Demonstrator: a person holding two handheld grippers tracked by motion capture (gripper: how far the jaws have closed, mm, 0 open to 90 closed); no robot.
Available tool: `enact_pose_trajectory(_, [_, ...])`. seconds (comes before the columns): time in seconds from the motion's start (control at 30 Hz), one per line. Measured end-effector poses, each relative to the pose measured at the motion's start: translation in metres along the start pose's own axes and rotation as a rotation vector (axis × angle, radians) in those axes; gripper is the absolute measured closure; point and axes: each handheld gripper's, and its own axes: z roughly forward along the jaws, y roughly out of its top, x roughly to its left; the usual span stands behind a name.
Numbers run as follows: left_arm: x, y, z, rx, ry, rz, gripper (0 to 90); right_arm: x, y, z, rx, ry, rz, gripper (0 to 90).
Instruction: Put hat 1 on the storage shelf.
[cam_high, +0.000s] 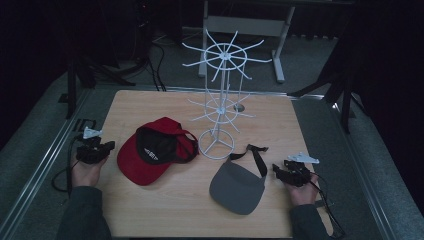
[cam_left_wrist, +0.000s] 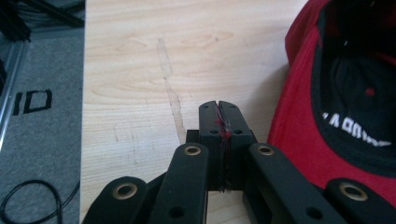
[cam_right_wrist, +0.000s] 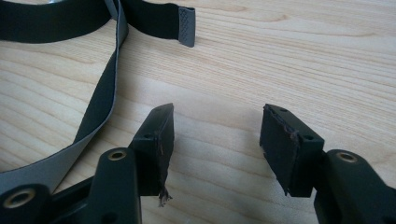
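Before the first pick: my left gripper (cam_left_wrist: 218, 122), fingers pressed together on nothing, rests just beside the red cap (cam_high: 155, 148); my right gripper (cam_right_wrist: 215, 140) gapes empty near the grey visor (cam_high: 238, 187). Next, I judge, seize headwear for the white rack (cam_high: 221, 95) on the counter (cam_high: 165, 210).

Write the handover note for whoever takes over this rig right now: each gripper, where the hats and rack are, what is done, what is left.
Left gripper: shut, empty, beside the red cap.
Right gripper: open, empty, by the grey visor and its strap.
White rack: upright mid-table, hooks bare.
Done: nothing hung.
Left: probably hang both hats on the rack.
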Motion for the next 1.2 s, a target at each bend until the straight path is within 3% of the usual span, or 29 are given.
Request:
enact_pose_trajectory(0.2, [-0.005, -0.002, 0.005, 0.062, -0.026, 0.043, 90.0, 0.000, 0.000, 0.000, 0.000, 0.000, 0.000, 44.7])
enact_pose_trajectory(0.4, [-0.011, -0.002, 0.004, 0.080, -0.037, 0.073, 90.0, 0.000, 0.000, 0.000, 0.000, 0.000, 0.000, 44.7])
enact_pose_trajectory(0.53, [-0.011, -0.001, 0.003, 0.078, -0.010, 0.076, 90.0, 0.000, 0.000, 0.000, 0.000, 0.000, 0.000, 44.7])
enact_pose_trajectory(0.57, [-0.009, 0.000, 0.002, 0.061, 0.005, 0.055, 90.0, 0.000, 0.000, 0.000, 0.000, 0.000, 0.000, 44.7])
enact_pose_trajectory(0.7, [-0.006, 0.004, 0.001, 0.053, 0.030, 0.048, 90.0, 0.000, 0.000, 0.000, 0.000, 0.000, 0.000, 44.7])
enact_pose_trajectory(1.2, [-0.019, -0.001, 0.002, 0.108, -0.025, 0.105, 90.0, 0.000, 0.000, 0.000, 0.000, 0.000, -0.002, 44.7])
